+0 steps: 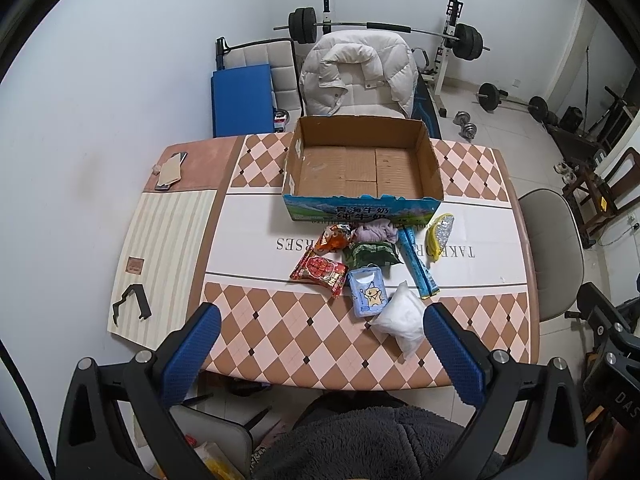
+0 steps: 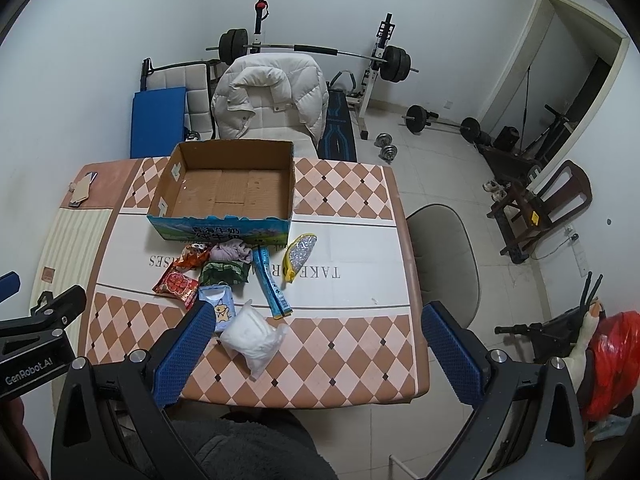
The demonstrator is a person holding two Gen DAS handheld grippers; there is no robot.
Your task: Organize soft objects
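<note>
An empty open cardboard box (image 1: 362, 168) (image 2: 224, 184) stands at the far middle of the table. In front of it lie several soft items: a white pouch (image 1: 400, 322) (image 2: 254, 338), a blue tissue pack (image 1: 368, 293) (image 2: 221, 307), a red snack bag (image 1: 319, 270) (image 2: 176, 283), an orange bag (image 1: 332, 237), a green pack (image 1: 370, 254) (image 2: 222, 272), lilac cloth (image 1: 376, 230) (image 2: 228, 250), a long blue stick pack (image 1: 418, 264) (image 2: 272, 280) and a yellow-silver pouch (image 1: 442, 232) (image 2: 298, 256). My left gripper (image 1: 322, 322) and right gripper (image 2: 316, 322) are open, empty, held above the near table edge.
The table (image 1: 280, 340) has a checked cloth. A phone and card (image 1: 170, 170) lie far left; a black bracket (image 1: 130, 304) lies near left. A chair with a white jacket (image 1: 356, 76) stands behind, a beige chair (image 2: 444, 256) to the right. Weights (image 2: 440, 120) lie on the floor.
</note>
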